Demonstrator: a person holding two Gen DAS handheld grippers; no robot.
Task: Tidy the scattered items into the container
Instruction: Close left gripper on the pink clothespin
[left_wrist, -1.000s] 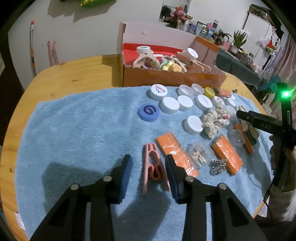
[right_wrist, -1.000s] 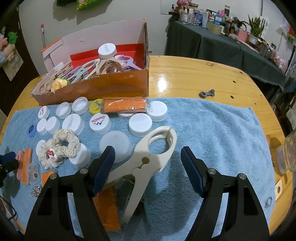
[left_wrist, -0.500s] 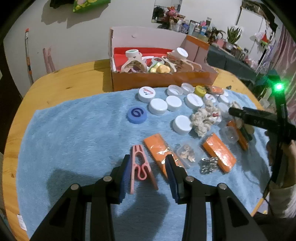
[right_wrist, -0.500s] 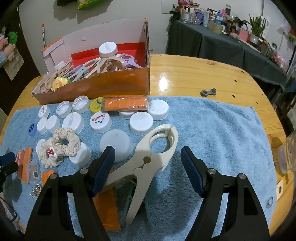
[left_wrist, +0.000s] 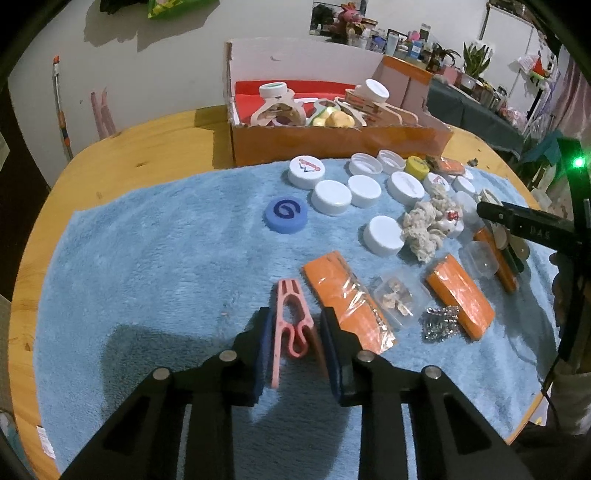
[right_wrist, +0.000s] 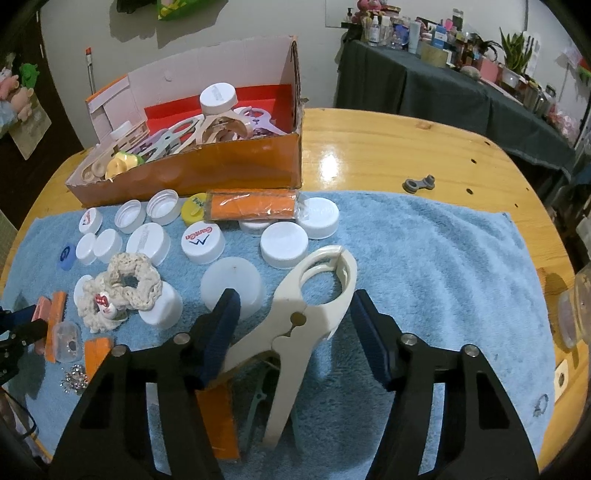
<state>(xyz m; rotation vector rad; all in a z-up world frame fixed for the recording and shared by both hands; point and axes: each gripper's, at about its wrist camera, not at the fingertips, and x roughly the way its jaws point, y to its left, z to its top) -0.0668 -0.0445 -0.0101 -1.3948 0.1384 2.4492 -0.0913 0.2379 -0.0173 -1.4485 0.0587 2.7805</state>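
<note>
Slippage is the main risk on the left: the left gripper (left_wrist: 293, 341) has its pads closed in against the flanks of the pink clothes peg (left_wrist: 291, 325), which lies on the blue towel (left_wrist: 147, 258) toward its near edge. The peg tapers and its legs are springy, so I judge it could squirt forward or twist out as it is lifted. The right pad also sits just beside the orange packet (left_wrist: 345, 299), whose crinkled wrapper could snag and drag along.

Further right, white caps (left_wrist: 330, 197) and a crocheted scrunchie (left_wrist: 424, 229) crowd the towel's far-right part, near the cardboard box (left_wrist: 332, 142) at its far edge.

On the right, the right gripper (right_wrist: 295, 332) stands wide open around the cream clamp (right_wrist: 306, 314), pads clear of it. The clamp rests partly on another orange packet (right_wrist: 218, 421) and a greenish peg (right_wrist: 258, 398); closing there may pinch those too, or tip the clamp.
</note>
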